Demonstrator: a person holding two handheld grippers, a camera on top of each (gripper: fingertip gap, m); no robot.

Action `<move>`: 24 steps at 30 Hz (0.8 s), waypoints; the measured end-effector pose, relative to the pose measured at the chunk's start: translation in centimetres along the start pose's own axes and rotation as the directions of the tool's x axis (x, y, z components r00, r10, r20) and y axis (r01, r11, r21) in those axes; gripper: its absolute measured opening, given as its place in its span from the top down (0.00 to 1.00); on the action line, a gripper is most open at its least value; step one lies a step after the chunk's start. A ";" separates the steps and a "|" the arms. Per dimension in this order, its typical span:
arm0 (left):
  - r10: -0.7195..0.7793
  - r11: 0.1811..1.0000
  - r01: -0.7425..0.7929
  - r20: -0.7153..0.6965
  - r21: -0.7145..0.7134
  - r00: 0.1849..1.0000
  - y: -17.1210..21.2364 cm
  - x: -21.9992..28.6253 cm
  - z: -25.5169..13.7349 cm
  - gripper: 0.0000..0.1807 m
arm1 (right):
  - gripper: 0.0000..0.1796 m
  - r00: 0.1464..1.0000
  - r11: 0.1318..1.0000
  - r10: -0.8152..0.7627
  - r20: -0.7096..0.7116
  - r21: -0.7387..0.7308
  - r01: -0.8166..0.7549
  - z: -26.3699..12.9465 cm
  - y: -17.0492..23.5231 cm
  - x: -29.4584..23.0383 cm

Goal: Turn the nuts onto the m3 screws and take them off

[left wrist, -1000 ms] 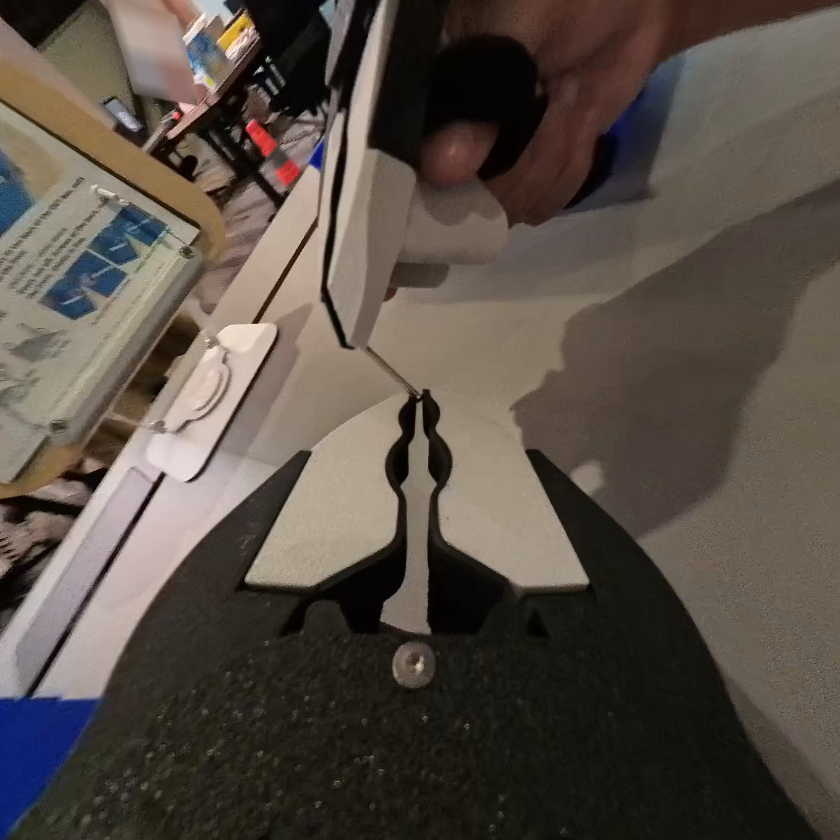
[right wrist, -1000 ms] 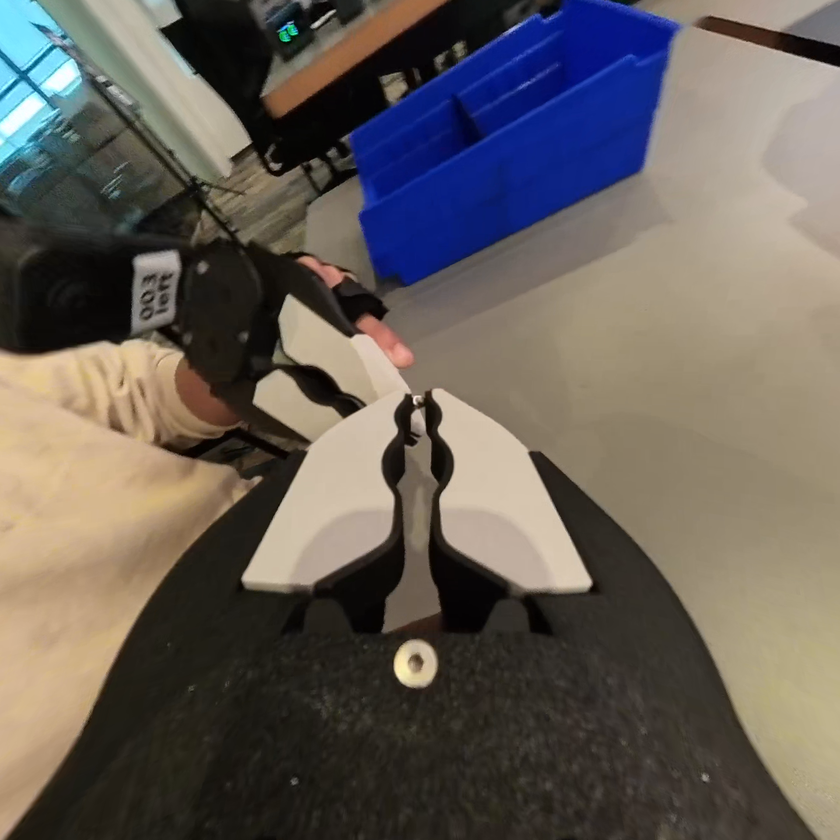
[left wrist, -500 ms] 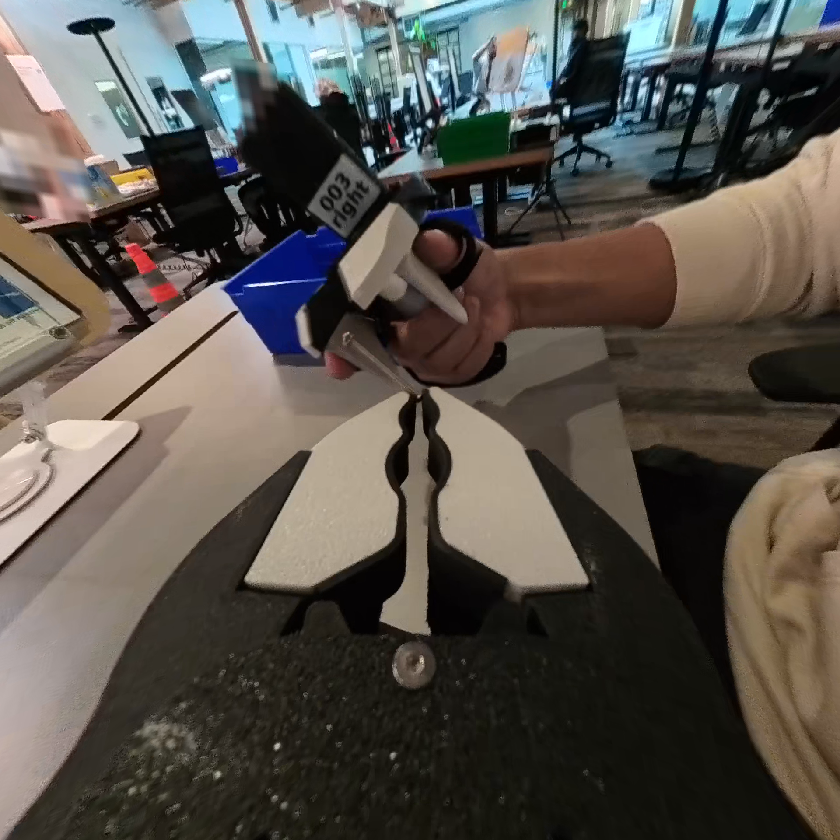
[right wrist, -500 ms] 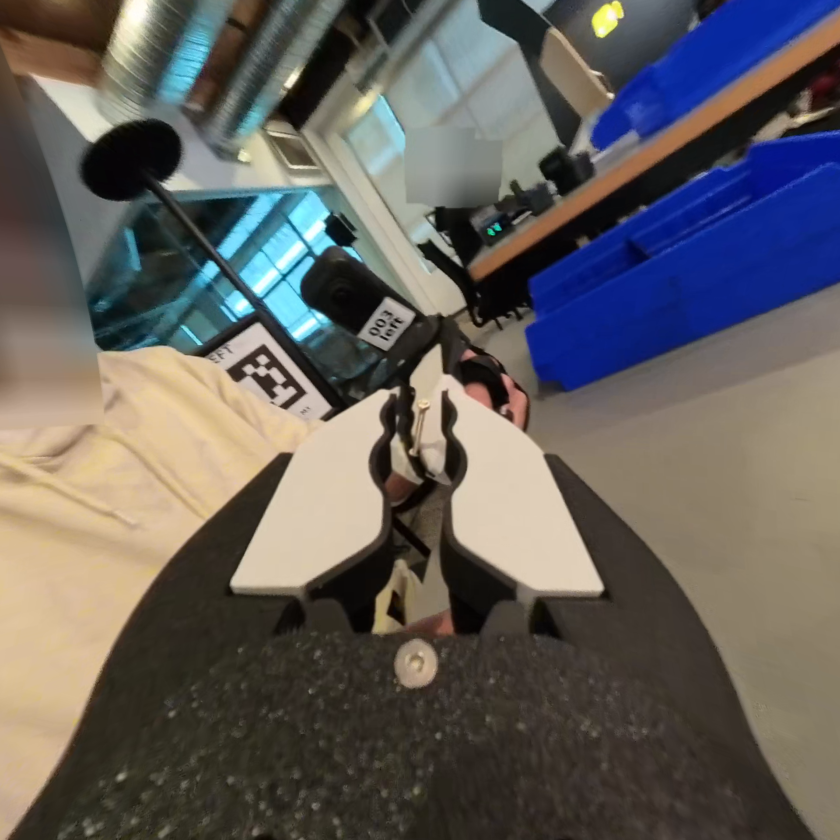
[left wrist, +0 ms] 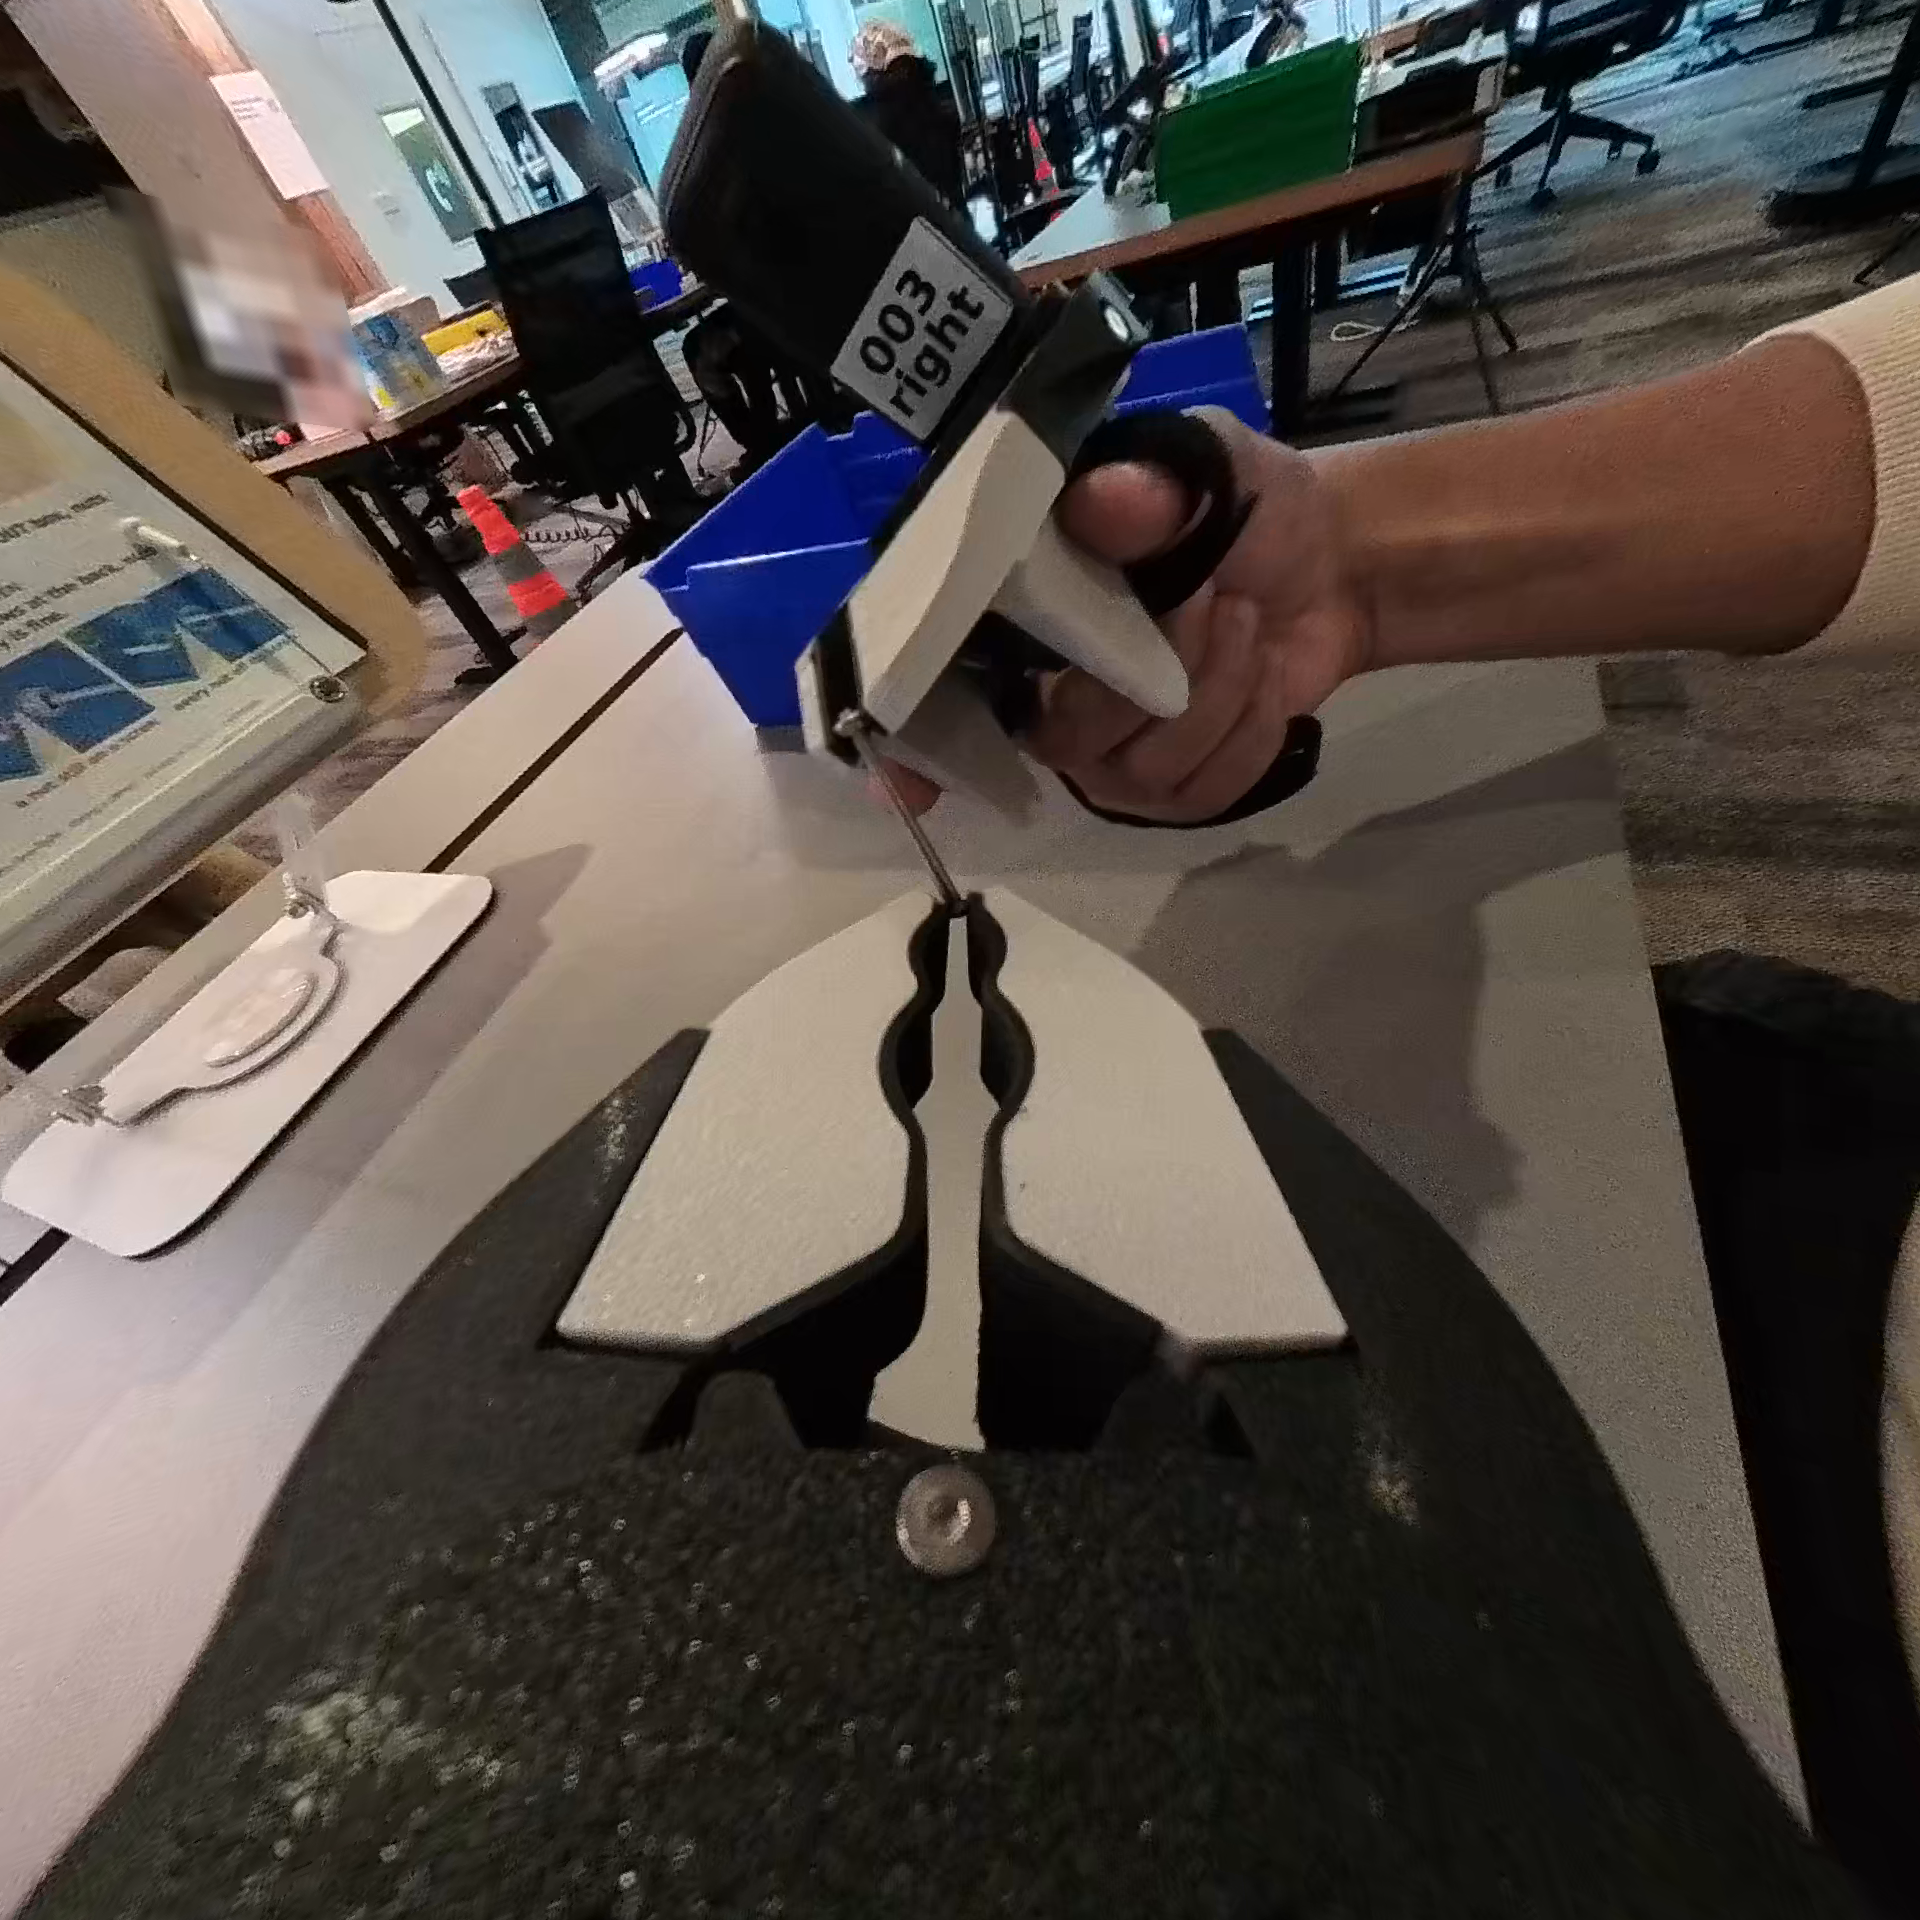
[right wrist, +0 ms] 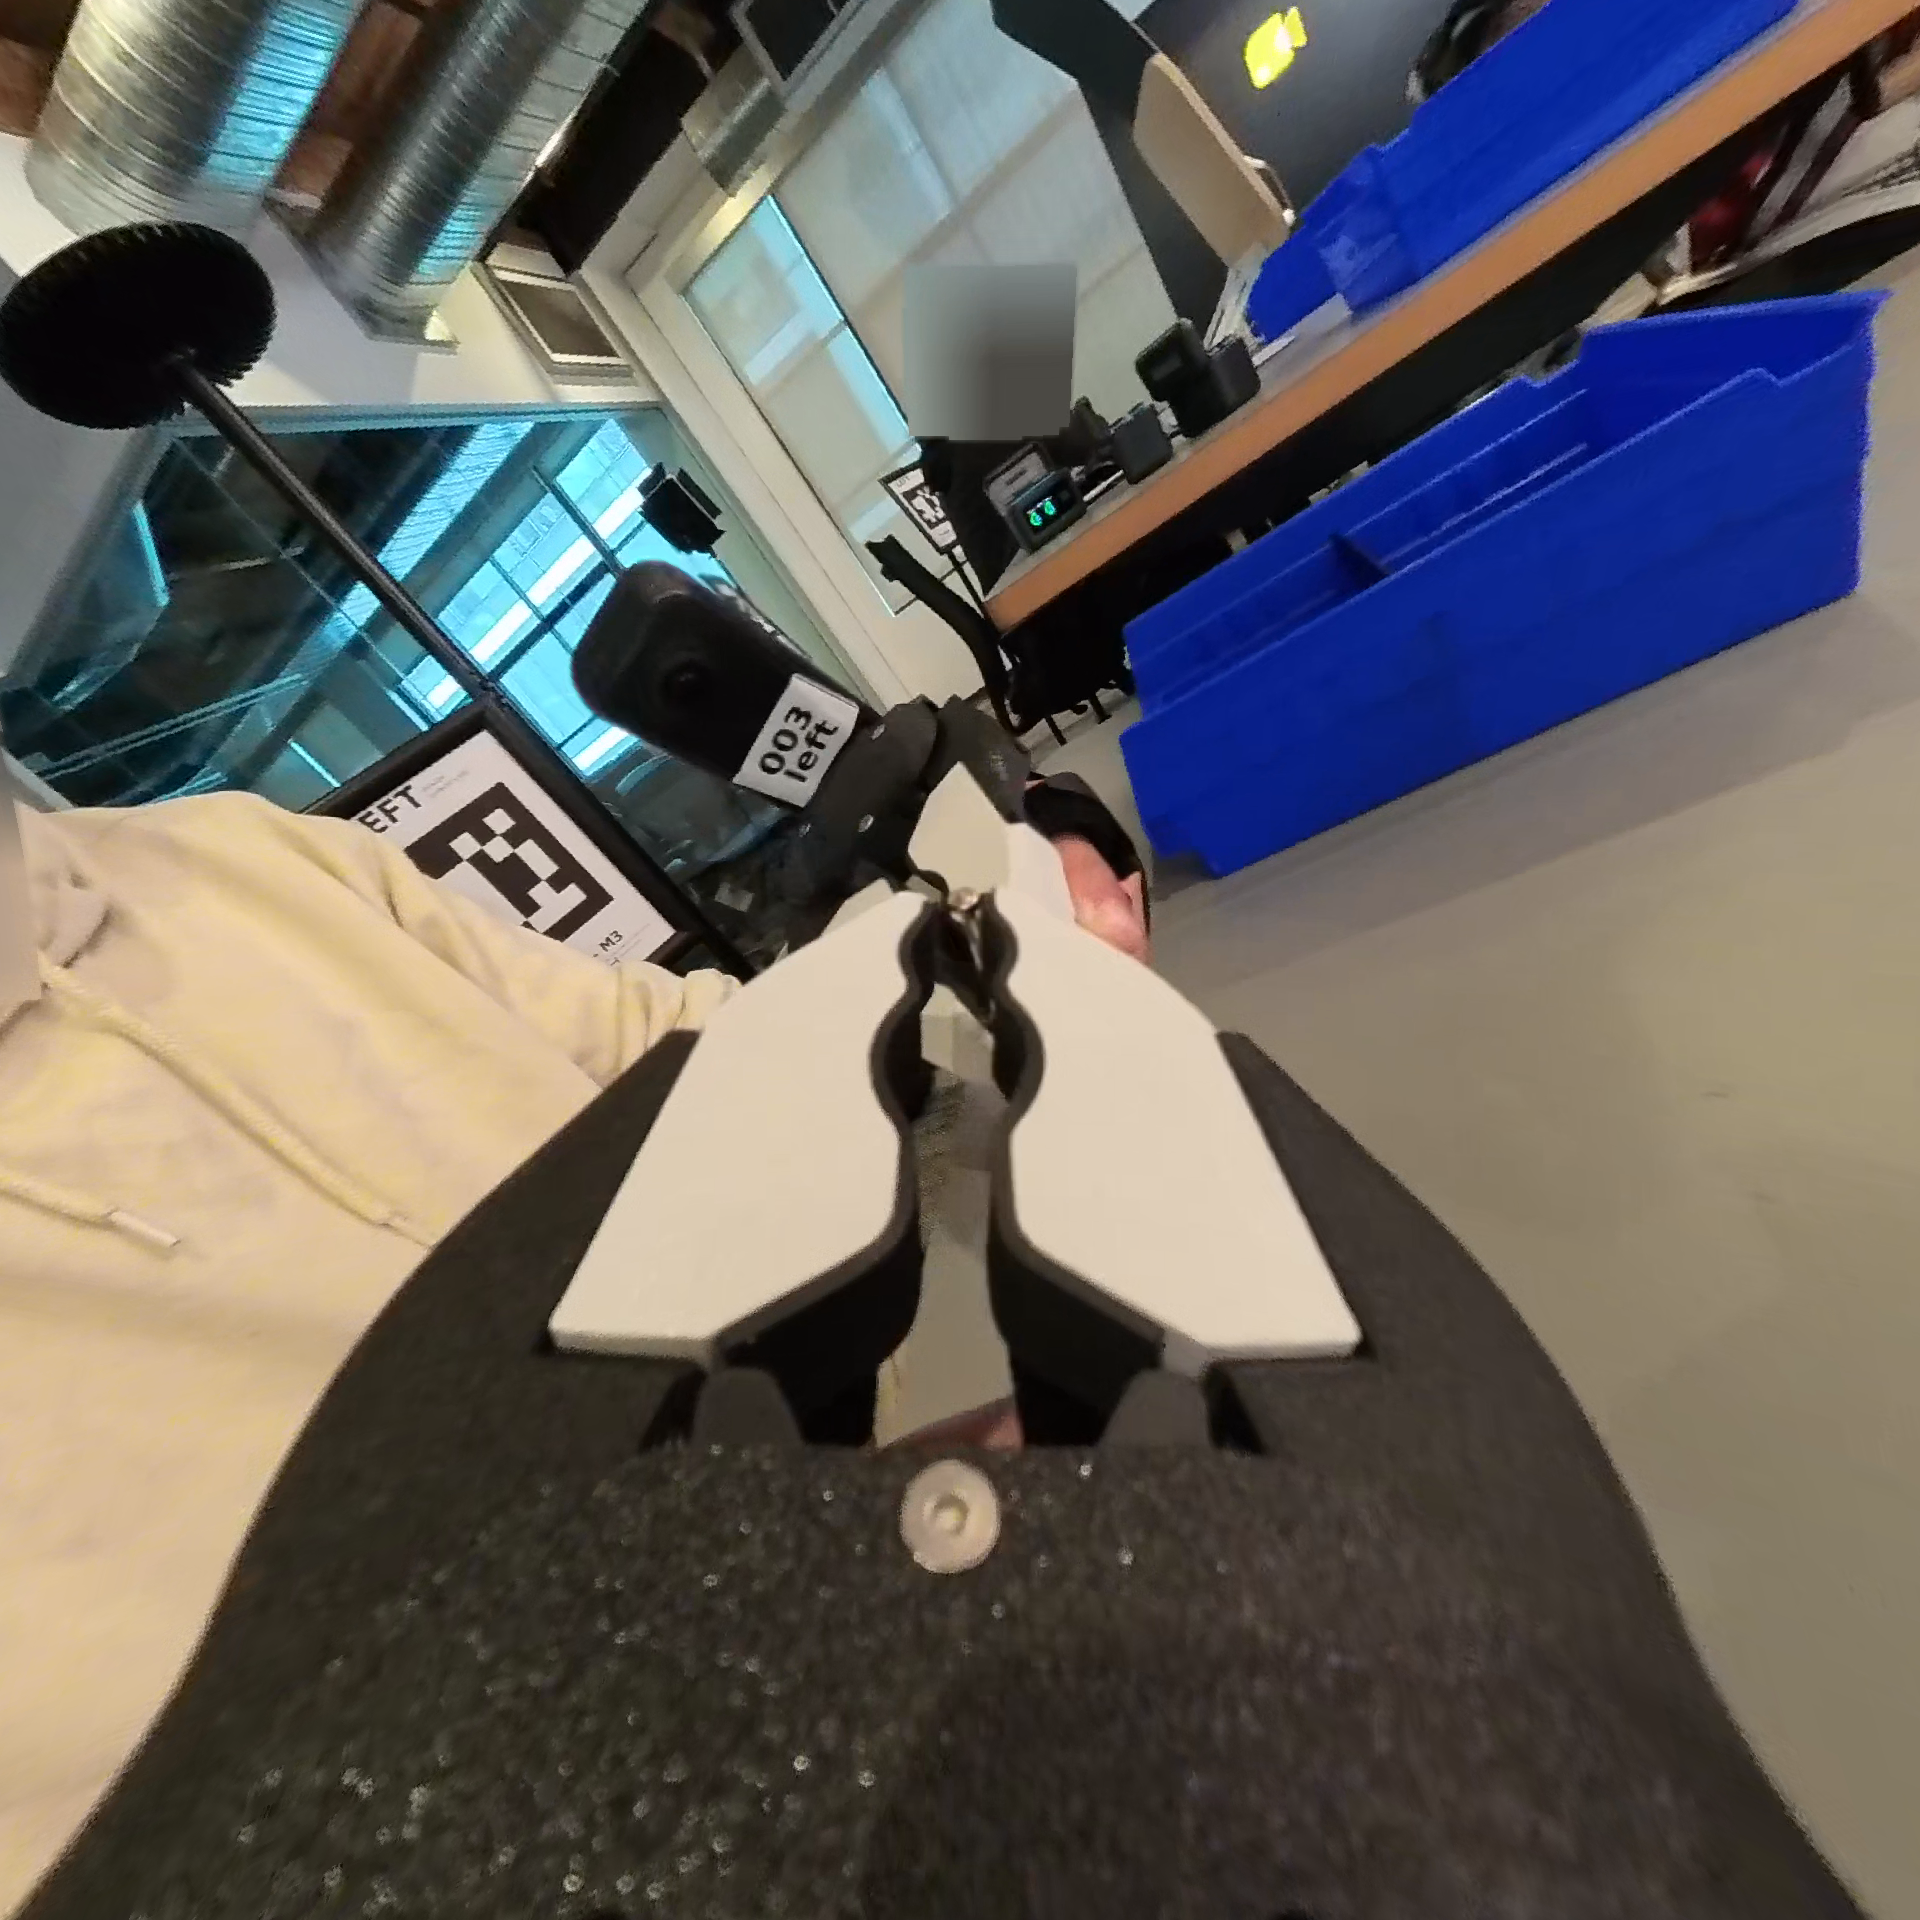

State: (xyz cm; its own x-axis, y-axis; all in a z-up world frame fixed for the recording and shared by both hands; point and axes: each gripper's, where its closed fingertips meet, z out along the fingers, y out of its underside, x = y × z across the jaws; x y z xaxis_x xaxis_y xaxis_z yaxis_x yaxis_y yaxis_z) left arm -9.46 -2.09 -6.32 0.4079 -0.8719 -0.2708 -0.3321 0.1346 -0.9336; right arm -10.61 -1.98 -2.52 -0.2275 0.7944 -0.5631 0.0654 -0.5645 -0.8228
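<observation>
threading is in hand: the right gripper (left wrist: pixel 847 727) fingers clamp the head end of the slim silver m3 screw (left wrist: pixel 914 821), held above the grey tabletop (left wrist: pixel 1299 935). the left gripper (left wrist: pixel 958 914) fingers pinch shut at its tip, presumably on a tiny nut, too small to confirm. next move calls for coaxial counter-rotation.

Table surface (left wrist: pixel 1299 997) bare along its right edge and toward the far right corner, offering open passage. Blue bin (left wrist: pixel 769 613) stands at the far edge, blocking that approach. White base plate (left wrist: pixel 249 1049) of a sign stand occupies the left edge. Between bin and plate, the right gripper (left wrist: pixel 847 732) and screw (left wrist: pixel 914 831) hang above mid-table.
</observation>
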 end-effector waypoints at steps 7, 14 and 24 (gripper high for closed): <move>-0.030 0.999 0.030 0.001 0.021 1.000 0.0 -0.4 -0.1 0.99 | 0.88 1.000 1.000 0.003 -0.023 0.029 -0.002 -0.6 -0.5 0.1; -0.041 0.996 0.043 -0.033 0.073 0.999 -1.1 0.2 -0.4 0.99 | 0.81 0.999 0.999 0.010 0.042 0.048 -0.012 0.7 -0.6 -0.9; -0.062 0.995 0.064 -0.035 0.075 0.997 -0.8 -0.3 -0.7 0.99 | 0.81 1.000 0.999 0.004 -0.001 0.048 -0.003 0.6 -0.9 -0.3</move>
State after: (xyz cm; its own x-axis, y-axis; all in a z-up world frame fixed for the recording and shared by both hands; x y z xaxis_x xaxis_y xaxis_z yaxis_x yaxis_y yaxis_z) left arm -9.93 -2.26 -5.35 0.3973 -0.8946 -0.2044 -0.2405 0.1135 -0.9640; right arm -11.15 -1.89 -1.58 -0.2260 0.7927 -0.5661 0.0192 -0.5774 -0.8162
